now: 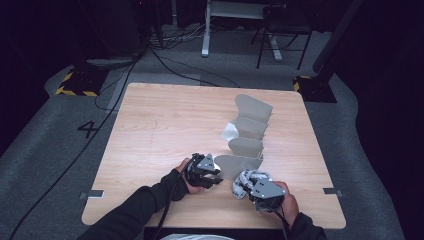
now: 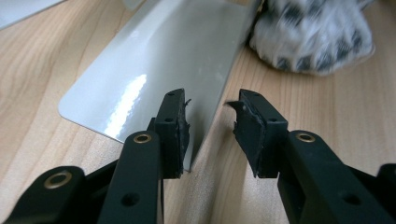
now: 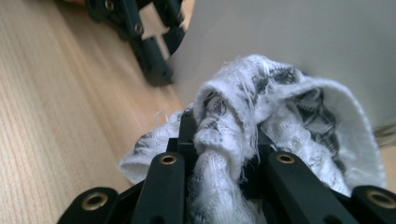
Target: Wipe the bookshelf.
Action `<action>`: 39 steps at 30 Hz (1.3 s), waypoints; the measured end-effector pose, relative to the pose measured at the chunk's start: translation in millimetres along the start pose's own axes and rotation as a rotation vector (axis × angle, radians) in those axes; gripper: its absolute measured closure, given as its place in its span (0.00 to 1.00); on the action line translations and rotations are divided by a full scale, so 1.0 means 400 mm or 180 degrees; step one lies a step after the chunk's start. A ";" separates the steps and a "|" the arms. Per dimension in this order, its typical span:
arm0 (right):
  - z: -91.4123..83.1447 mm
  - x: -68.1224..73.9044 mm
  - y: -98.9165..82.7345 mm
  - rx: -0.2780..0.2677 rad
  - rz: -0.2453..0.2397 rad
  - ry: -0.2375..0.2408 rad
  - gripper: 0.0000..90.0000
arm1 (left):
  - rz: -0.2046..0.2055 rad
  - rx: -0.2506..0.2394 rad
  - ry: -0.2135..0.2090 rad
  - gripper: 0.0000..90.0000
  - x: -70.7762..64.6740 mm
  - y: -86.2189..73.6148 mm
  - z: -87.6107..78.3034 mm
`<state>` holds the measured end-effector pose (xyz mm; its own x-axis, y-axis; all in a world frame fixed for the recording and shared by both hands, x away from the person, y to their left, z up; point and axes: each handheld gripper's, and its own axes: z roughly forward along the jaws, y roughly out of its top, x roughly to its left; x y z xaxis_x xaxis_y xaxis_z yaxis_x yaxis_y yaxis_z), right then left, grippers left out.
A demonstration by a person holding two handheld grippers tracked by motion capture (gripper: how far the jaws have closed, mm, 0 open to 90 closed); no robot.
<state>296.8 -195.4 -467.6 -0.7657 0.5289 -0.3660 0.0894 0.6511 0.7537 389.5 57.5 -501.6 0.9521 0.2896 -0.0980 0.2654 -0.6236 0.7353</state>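
From the high view, one wooden table (image 1: 150, 130) carried a row of four grey upright dividers (image 1: 248, 128), one small white wad (image 1: 230, 132) beside the second, and one patterned black-and-white cloth (image 1: 245, 181) at the near end. Two grippers worked there: the left gripper (image 1: 212, 176) sat at the nearest divider (image 1: 239, 165), the right gripper (image 1: 248, 188) at the cloth.

In the left gripper view, the left gripper (image 2: 210, 133) stood partly open, its jaws straddling the thin edge of the nearest divider (image 2: 159, 60); one pad looked to touch the edge, the other stood clear, so nothing was gripped. The cloth (image 2: 313, 32) lay just beyond.

In the right gripper view, the right gripper (image 3: 224, 140) was clenched on the bunched cloth (image 3: 261, 102), which rested against the divider (image 3: 289, 32).
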 end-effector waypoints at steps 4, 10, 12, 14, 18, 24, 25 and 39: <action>-0.064 -0.016 0.028 -0.0340 -0.0029 -0.0296 0.84 | 0.0055 0.0007 0.0025 0.71 -0.002 -0.002 -0.001; -0.122 -0.033 0.059 -0.0702 -0.0007 -0.0573 0.84 | 0.0224 0.0048 0.0113 0.71 -0.012 -0.002 -0.001; -0.119 -0.035 0.067 -0.0723 0.0001 -0.0562 0.84 | 0.0267 0.0059 0.0127 0.71 -0.012 -0.001 -0.001; -0.108 -0.032 0.072 -0.0720 -0.0006 -0.0514 0.83 | 0.0268 0.0056 0.0136 0.71 -0.014 -0.001 0.000; -0.071 -0.018 0.072 -0.0628 -0.0054 -0.0396 0.83 | 0.0337 0.0058 0.0169 0.72 -0.019 -0.002 0.001; 0.003 0.006 0.030 -0.0179 -0.0087 -0.0086 0.83 | 0.0416 0.0063 0.0136 0.73 -0.022 -0.004 -0.002; 0.012 0.007 0.021 -0.0110 -0.0075 -0.0041 0.83 | 0.0415 0.0055 0.0123 0.73 -0.022 -0.005 -0.001; -0.071 -0.025 0.101 -0.0766 -0.0058 -0.0334 0.83 | 0.0456 0.0073 -0.0048 0.69 -0.018 -0.005 -0.004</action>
<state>289.9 -189.8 -418.0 -0.6944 0.5800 -0.4259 -0.0876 0.5194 0.8500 382.0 58.0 -501.3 0.9826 0.1856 -0.0032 0.1297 -0.6742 0.7271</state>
